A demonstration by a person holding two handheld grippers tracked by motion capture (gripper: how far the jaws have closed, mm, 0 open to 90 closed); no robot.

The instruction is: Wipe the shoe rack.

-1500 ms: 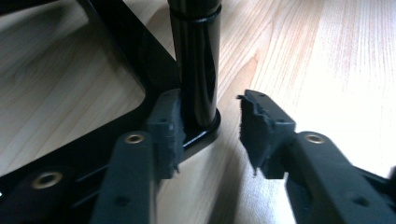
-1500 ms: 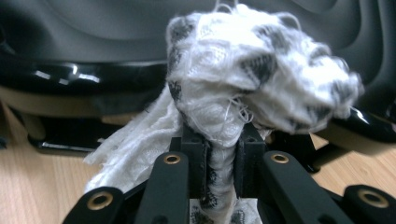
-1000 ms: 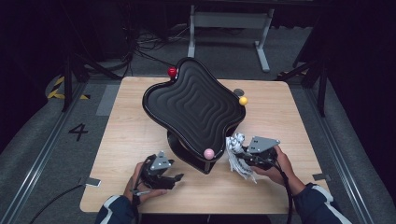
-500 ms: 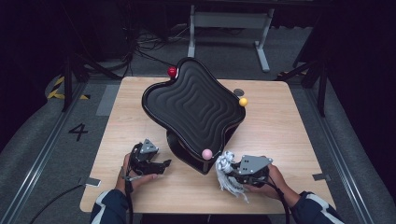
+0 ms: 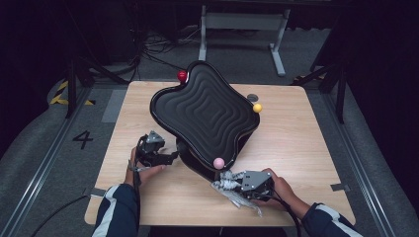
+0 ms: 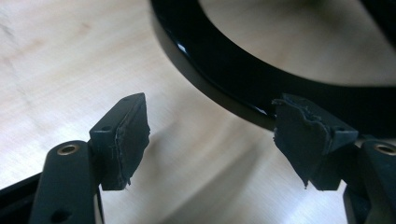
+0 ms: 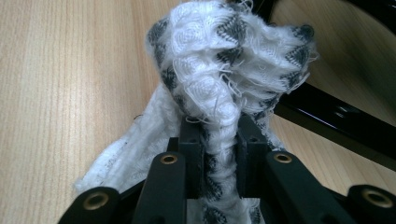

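Pinching a bunched white-and-grey cloth (image 7: 219, 70) between nearly closed jaws, the right tongs (image 5: 236, 184) hold it low over the near edge of the worktop (image 5: 306, 148), just in front of the black wavy tray (image 5: 205, 111). That grip looks meant for wiping: the wad sticks out past the tips, so fabric and not plastic would meet the tray. The cloth sits just beside the tray's dark base, near the pink ball (image 5: 218, 162) at the rim, and its loose tail trails onto the wood. The right hand (image 5: 279, 187) lies almost flat, the tongs pointing left toward the base.

The left tongs (image 6: 212, 140) have just been opening — nothing lies between them, and the glossy rim curves past ahead. The left hand (image 5: 146, 165) rests beside the tray, tongs aimed at its underside, perhaps to steady it.
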